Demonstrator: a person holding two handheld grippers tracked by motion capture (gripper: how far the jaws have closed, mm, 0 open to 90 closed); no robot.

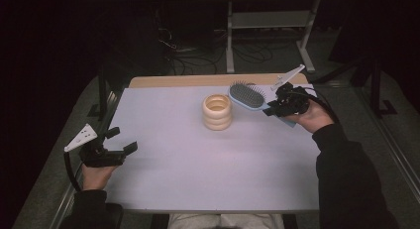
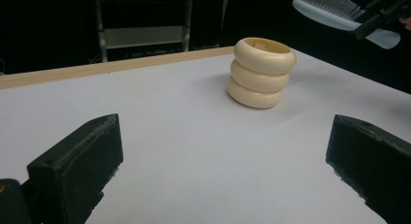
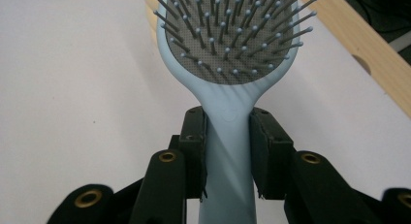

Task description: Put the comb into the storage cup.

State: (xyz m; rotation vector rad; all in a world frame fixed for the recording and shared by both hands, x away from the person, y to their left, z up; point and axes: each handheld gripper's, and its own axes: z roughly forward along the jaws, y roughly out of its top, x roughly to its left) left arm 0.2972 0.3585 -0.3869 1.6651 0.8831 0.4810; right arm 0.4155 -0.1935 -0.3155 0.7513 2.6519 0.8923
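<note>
My right tongs (image 3: 228, 151) clamp the unbranded blue hairbrush (image 3: 228, 64), its handle end cut off; left tongs (image 2: 223, 166) gape empty, near left.

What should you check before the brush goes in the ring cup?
1. Hairbrush held firmly: the right gripper has its fingers clamped on the handle. Ok.
2. Brush lifted off the table: looks ok.
3. Cream ringed cup upright, mouth open: ok.
4. Cup empty inside: cannot tell.
5. Left gripper open and well away from the cup: ok.
6. Handle end pointing down at the cup: not ok; the brush lies nearly level, beside the cup.
</note>
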